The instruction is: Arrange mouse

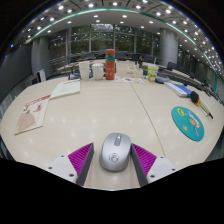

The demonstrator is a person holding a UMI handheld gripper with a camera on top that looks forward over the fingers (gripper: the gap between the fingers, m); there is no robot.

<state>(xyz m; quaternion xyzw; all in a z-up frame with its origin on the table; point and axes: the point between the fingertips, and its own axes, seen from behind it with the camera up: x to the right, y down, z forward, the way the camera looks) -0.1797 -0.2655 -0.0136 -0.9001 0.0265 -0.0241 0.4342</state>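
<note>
A grey computer mouse point(115, 152) lies on the pale table point(110, 110), nose pointing away from me. My gripper point(113, 147) is open, with the mouse between its two fingers. The magenta pads point(82, 156) flank it closely on either side, with a slim gap on the left. The mouse rests on the table by itself. Its rear end is hidden below by the gripper body.
A round blue-green mat point(187, 123) lies ahead to the right. A printed booklet point(32, 115) and a sheet of paper point(66, 88) lie to the left. A red-capped bottle point(110, 66) and other containers stand at the table's far edge. A blue object point(180, 88) lies far right.
</note>
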